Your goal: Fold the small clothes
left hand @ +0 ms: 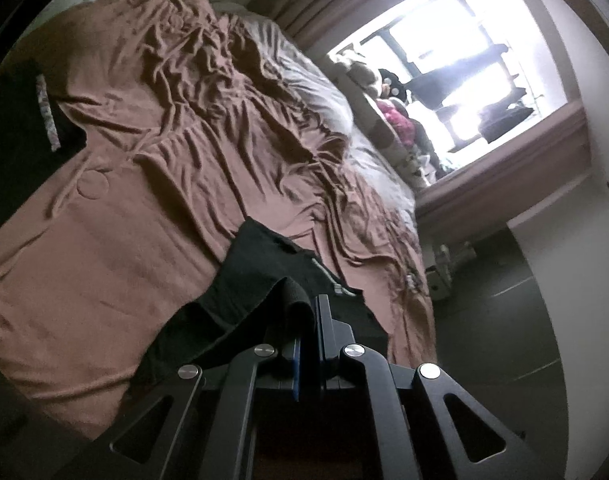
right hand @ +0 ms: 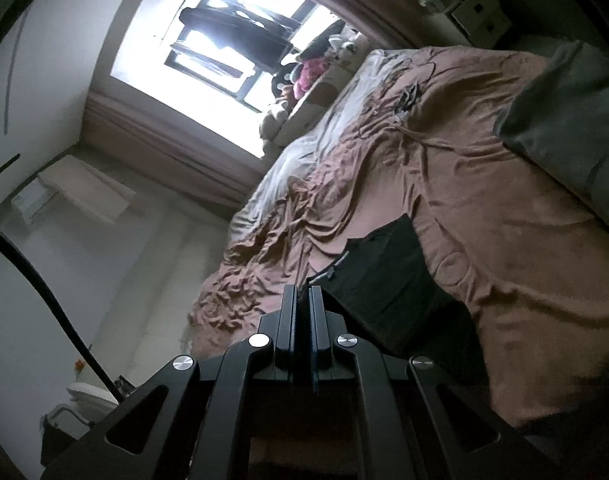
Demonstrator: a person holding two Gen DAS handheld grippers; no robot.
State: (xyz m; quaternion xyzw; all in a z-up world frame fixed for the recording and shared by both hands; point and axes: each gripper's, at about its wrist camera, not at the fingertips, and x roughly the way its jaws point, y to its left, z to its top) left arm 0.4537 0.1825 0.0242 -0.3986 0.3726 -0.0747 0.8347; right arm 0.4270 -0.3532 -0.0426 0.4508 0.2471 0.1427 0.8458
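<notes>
A small black garment (left hand: 264, 280) lies on the brown bed sheet (left hand: 144, 160) near the bed's edge. My left gripper (left hand: 310, 304) is shut on a fold of its black cloth, which drapes over the left finger. In the right wrist view the same black garment (right hand: 384, 272) spreads to the right of my right gripper (right hand: 303, 292). That gripper's jaws stand together with a corner of the black cloth between them. A thin pale trim or tag (right hand: 336, 266) shows on the garment.
The wrinkled brown sheet covers the bed, with a grey-white duvet (left hand: 324, 96) along its far side. Another dark garment (left hand: 20, 120) lies at the left. A grey pillow (right hand: 568, 120) sits at the right. Stuffed toys (right hand: 304, 76) line the bright window sill.
</notes>
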